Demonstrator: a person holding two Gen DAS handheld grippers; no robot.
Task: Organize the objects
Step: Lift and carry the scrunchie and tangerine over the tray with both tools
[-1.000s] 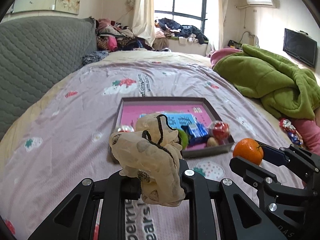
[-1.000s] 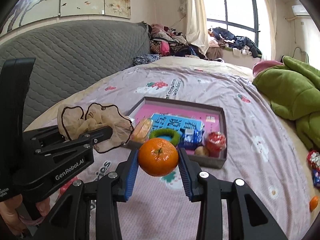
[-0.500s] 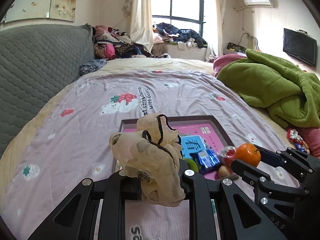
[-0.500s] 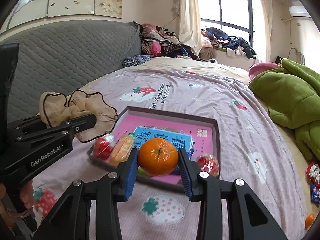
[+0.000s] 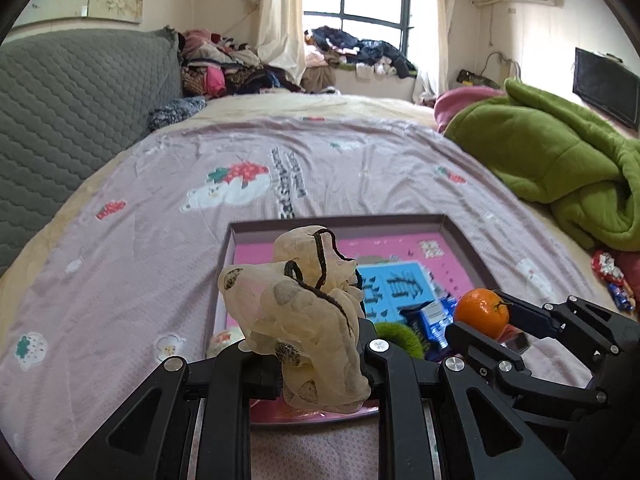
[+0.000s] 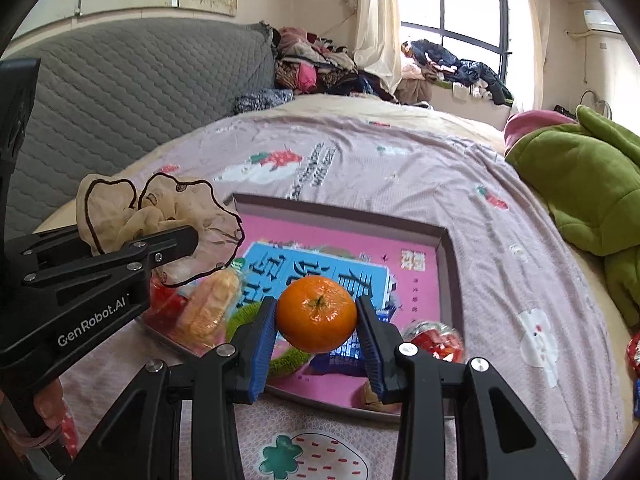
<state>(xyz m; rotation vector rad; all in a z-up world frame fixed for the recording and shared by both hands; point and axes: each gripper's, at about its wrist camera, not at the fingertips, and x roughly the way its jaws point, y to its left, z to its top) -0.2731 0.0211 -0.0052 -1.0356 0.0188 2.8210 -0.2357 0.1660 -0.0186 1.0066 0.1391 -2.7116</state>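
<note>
Two views, left wrist first: the left hand-held gripper (image 5: 320, 364) clamps a crumpled beige sheer cloth with dark trim (image 5: 304, 316) over a shallow pink-lined tray (image 5: 464, 240) on the bed.

Right wrist: the right hand-held gripper (image 6: 316, 332), blue-padded, pinches a round orange tangerine (image 6: 317, 314) above the tray's blue Chinese-lettered booklet (image 6: 320, 268); "GenRobot.AI" marks the neighbouring gripper.

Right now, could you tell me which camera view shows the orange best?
The right wrist view: the orange sits centered and unobstructed, with its stem visible, clamped by the right gripper. In the left wrist view the orange is smaller, near the right edge, partly hidden by the gripper's finger.
</note>
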